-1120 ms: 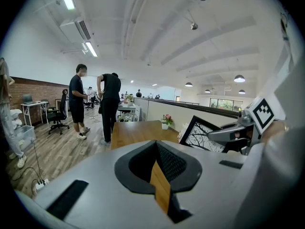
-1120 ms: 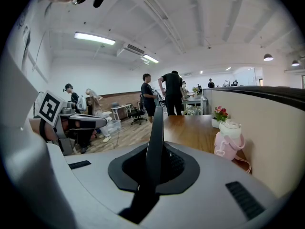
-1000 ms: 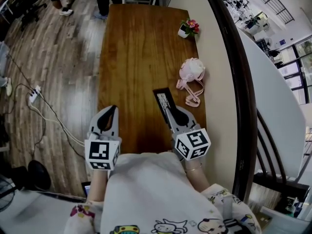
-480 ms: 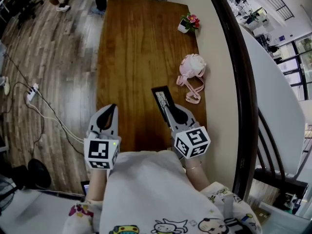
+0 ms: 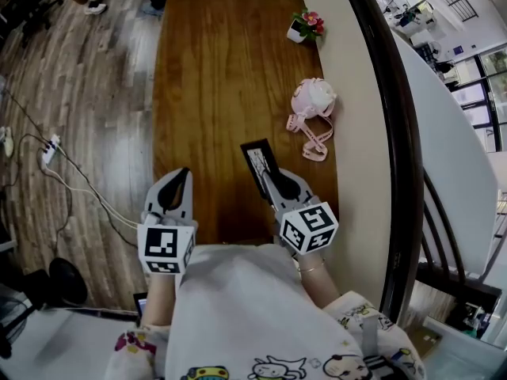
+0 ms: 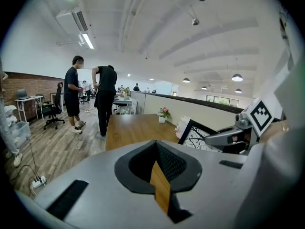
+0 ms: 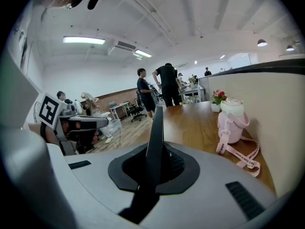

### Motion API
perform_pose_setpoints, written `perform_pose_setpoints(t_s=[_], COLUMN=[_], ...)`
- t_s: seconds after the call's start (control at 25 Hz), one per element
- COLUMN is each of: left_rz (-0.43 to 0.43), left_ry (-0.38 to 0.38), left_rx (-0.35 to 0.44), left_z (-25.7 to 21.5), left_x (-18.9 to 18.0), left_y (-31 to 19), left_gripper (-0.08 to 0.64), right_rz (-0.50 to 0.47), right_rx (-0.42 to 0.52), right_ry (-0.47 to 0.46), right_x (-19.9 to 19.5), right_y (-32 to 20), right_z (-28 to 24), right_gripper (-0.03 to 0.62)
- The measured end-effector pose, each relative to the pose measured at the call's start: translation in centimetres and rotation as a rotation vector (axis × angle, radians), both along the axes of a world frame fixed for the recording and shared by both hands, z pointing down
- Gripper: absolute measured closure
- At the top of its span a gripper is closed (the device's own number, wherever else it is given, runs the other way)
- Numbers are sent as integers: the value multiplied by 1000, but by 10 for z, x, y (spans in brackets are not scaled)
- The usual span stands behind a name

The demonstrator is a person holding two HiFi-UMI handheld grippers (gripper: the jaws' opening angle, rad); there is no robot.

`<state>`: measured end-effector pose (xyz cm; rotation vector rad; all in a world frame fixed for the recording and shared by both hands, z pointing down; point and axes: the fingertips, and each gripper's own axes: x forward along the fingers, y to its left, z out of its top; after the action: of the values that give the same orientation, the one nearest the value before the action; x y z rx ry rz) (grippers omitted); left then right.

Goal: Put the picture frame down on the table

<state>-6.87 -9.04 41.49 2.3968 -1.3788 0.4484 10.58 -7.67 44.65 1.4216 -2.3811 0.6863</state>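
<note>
— Picture frame [image 5: 259, 163]: where is it now?

— Pinched on edge in the right gripper [image 5: 276, 182], whose fingers are clamped on its thin side. It is on the person's side of the pink bottle [image 5: 313, 100], near the bottle's strap but apart from it, over the wooden surface [image 5: 214, 77]. Whether its lower edge is touching the wood, I can't tell.

— What could go wrong from here?

— Let go while it stands on edge and it would likely topple and slap down flat, maybe onto its glass. If it tips toward the bottle it could land on the strap and lie crooked. The grip is on a narrow rim, so the frame might also swing in the fingers as it is laid over. And this end of the surface is close to the person, so a slide back could take it off.

— How are the hands posed?

— The right gripper points away from the person and slopes down, marker cube nearest the body. The left gripper [image 5: 184, 177] lies alongside, on the far side of the frame from the bottle, fingers drawn together on nothing.
</note>
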Motion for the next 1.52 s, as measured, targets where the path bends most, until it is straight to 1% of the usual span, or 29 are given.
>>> perform_pose_setpoints(t_s=[0.36,0.8,1.08,1.52], left_rz=[26,47,54,69], left_ry=[-2,2,5,7], left_rx=[-47,-99,-131,-144], left_z=[19,46,67,82], left_x=[7,14,13,14], left_y=[8,19,25,27], left_gripper=[556,556,557,557], right_rz=[18,31,43,80], right_rx=[-92,-187,-231,-289], right_ry=[-84,-155,-211,-318], right_x=[-2,-10,-16,-25], right_y=[4,14,18,24], right_z=[30,67,85,106], right_gripper=[565,565,565,565])
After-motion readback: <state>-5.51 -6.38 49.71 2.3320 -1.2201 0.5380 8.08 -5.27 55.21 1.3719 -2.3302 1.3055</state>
